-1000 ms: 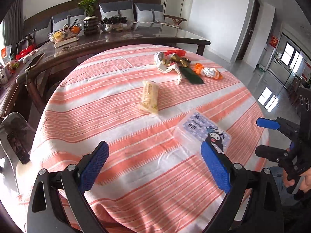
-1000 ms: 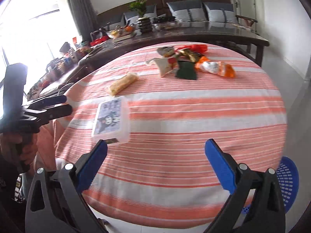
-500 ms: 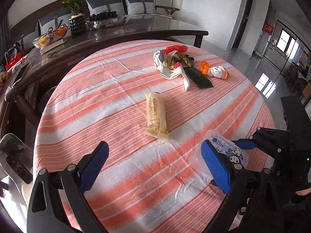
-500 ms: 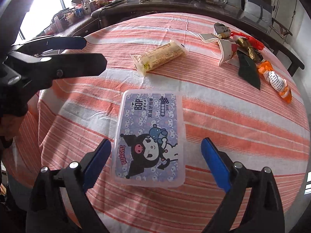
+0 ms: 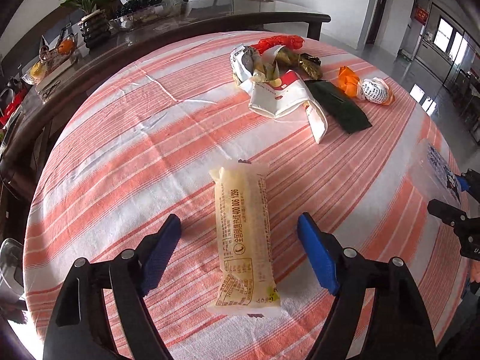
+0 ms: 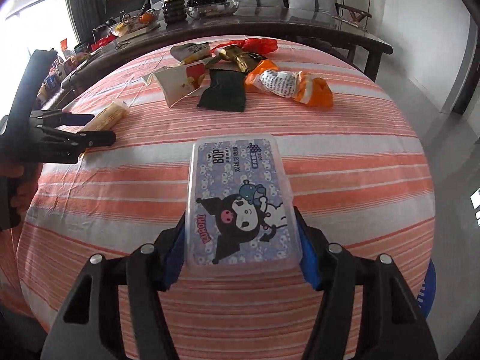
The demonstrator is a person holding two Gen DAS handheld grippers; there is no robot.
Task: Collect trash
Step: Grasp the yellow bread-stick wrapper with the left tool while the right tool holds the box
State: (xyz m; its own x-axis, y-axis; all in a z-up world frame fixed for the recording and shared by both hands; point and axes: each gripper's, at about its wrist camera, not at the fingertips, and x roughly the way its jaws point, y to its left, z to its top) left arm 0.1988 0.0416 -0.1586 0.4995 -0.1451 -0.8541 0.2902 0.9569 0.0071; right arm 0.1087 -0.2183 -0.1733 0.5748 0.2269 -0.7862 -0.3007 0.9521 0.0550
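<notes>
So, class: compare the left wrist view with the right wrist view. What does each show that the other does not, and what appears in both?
Left wrist only: the printed face of the yellow snack packet, lying between the open left gripper fingers.

Right wrist only: the cartoon lid of the plastic box, clamped by the right gripper, and a blue basket beyond the table edge.

Both: the striped tablecloth, the dark green wrapper, the orange bag, the potted plant.

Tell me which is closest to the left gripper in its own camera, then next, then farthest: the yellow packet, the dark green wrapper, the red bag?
1. Yellow packet: lying between the open jaws of the left gripper.
2. Dark green wrapper: farther up the table, to the right.
3. Red bag: at the far edge of the trash pile.
</notes>
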